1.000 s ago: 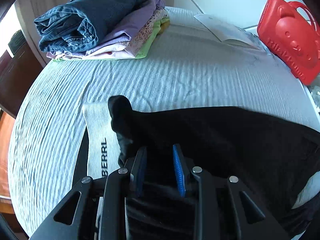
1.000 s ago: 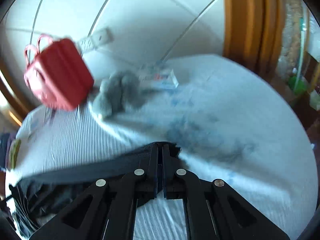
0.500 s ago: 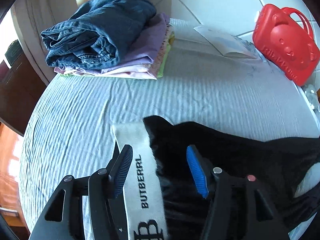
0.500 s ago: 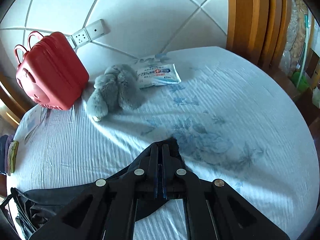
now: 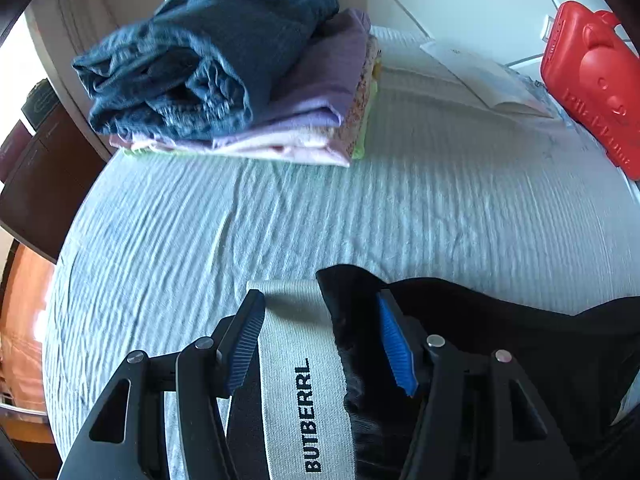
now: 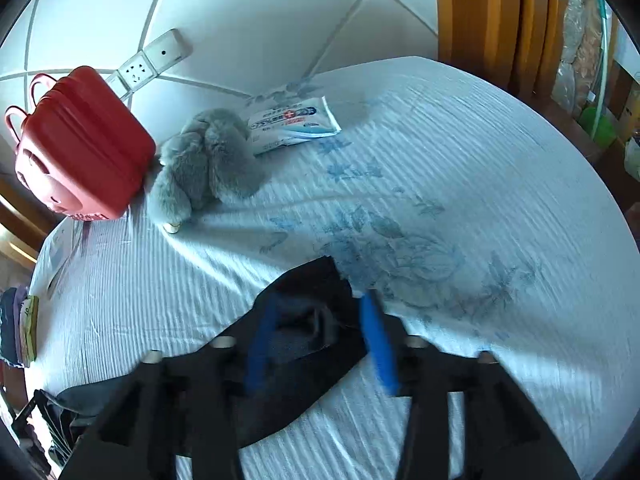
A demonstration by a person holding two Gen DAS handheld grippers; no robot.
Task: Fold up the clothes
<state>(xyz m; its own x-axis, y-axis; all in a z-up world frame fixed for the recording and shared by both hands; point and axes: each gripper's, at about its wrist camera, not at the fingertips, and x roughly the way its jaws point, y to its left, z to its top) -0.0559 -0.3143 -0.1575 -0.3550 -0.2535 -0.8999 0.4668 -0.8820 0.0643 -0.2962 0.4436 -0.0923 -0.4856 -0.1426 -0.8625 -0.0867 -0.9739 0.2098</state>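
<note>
A black garment (image 5: 500, 328) with a grey waistband (image 5: 304, 360) printed BUTBERRL lies on the pale blue bedspread (image 5: 320, 216). My left gripper (image 5: 320, 332) is open just above the waistband end, its jaws on either side of it. In the right wrist view the garment's other end (image 6: 312, 320) lies flat on the bed. My right gripper (image 6: 320, 332) is open over that end, blurred by motion. A stack of folded clothes (image 5: 240, 76) with dark jeans on top sits at the far left of the bed.
A red bag (image 5: 592, 76) stands by the white tiled wall, also in the right wrist view (image 6: 80, 144). A grey plush toy (image 6: 208, 160) and a wipes packet (image 6: 292, 124) lie near it. A paper sheet (image 5: 480, 72) lies behind. Wooden furniture (image 6: 500, 16) stands at the right.
Both grippers have opened and let go of the black garment. The left one opened first and moved left over the waistband. The right one opened just now.
</note>
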